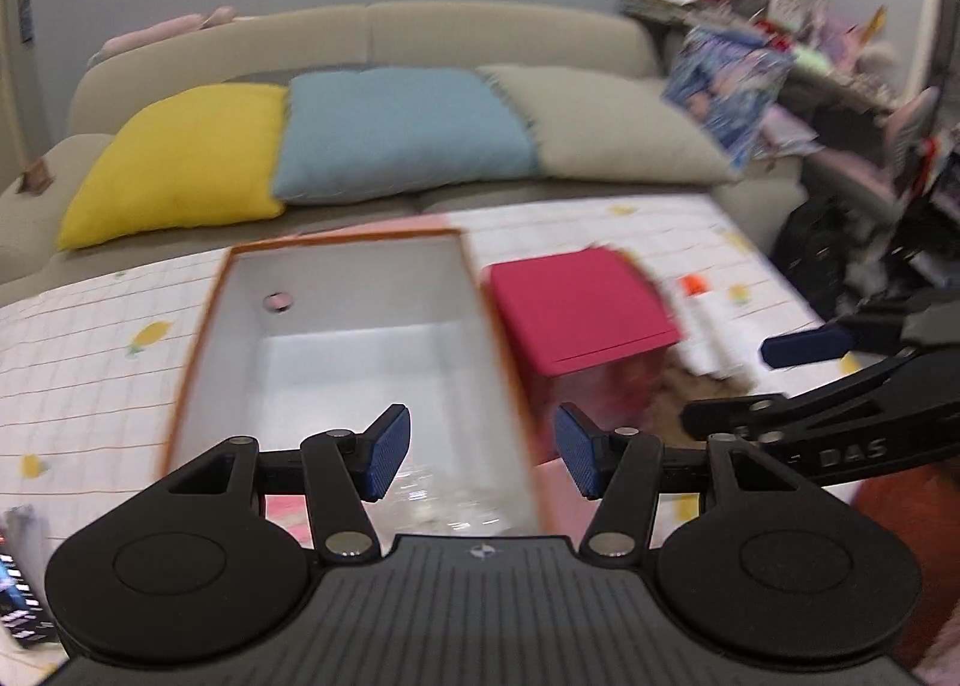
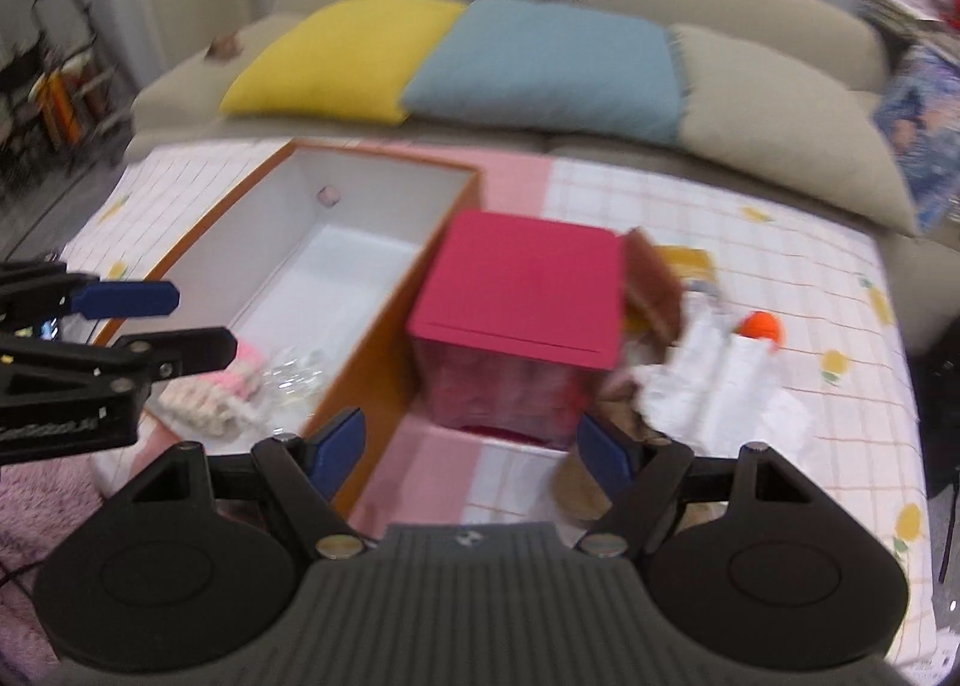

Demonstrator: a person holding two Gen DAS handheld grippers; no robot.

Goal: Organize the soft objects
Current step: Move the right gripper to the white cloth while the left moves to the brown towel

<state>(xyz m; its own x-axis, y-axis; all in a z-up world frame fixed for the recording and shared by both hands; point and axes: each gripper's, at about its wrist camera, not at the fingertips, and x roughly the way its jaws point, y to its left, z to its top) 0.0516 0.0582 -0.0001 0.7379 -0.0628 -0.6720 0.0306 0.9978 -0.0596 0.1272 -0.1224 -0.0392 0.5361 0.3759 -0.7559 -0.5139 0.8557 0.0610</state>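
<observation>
1. Nearest the lens, left gripper (image 1: 483,455) hangs with jaws apart, nothing between them, over the orange-edged box (image 1: 240,290).
2. Right gripper (image 2: 471,449) gapes too, empty, above the tablecloth (image 2: 780,242).
3. Inside that box's near end lies a pink-and-cream knitted piece (image 2: 216,395) beside clear wrap (image 2: 297,371).
4. Just right stands the magenta box (image 2: 522,290); white cloth (image 2: 720,380) crumpled beyond.
5. Farthest, sofa cushions: yellow cushion (image 2: 342,56), blue cushion (image 2: 552,62).

I see both wrist views evenly and softly lit with no hard shadows, smeared by motion blur across the sofa (image 1: 372,32) and boxes, curved by the fisheye and darkened at the corners.
</observation>
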